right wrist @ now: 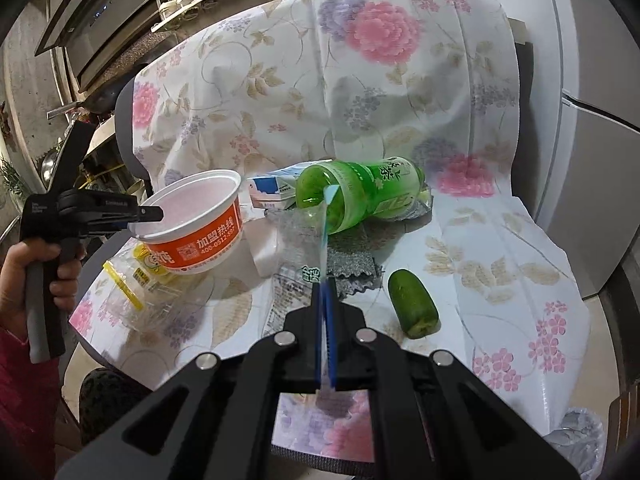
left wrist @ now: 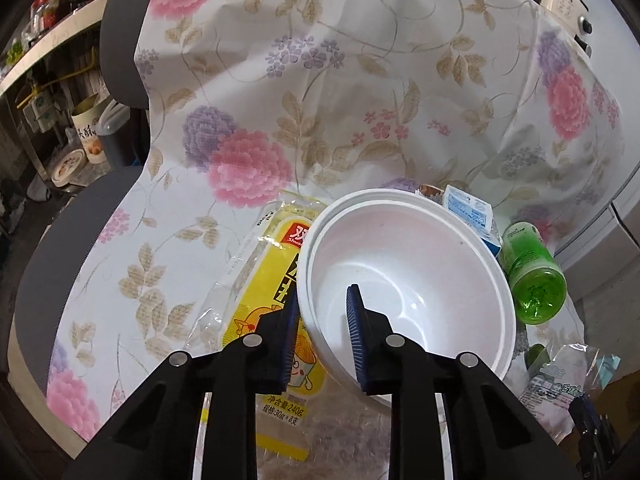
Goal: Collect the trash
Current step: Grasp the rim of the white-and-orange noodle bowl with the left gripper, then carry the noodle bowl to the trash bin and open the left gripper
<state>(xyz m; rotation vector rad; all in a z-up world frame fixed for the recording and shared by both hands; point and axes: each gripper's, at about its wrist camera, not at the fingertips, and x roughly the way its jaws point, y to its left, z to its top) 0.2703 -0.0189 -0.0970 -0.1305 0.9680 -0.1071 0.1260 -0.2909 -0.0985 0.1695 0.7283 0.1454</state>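
Left gripper (left wrist: 322,336) fingers stood narrow, straddling the near rim of the white bowl (left wrist: 404,272), tilted over the yellow wrapper (left wrist: 272,280). Right gripper (right wrist: 325,334) fingers were clamped flat on a clear plastic wrapper (right wrist: 298,240), lifted near the green bottle (right wrist: 360,192).

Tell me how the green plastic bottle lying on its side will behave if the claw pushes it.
The green plastic bottle lies on its side and is round, so it will probably roll. It looks empty and see-through, so likely light and easy to shift. It rests against the white and blue carton, which may stop it on that side.
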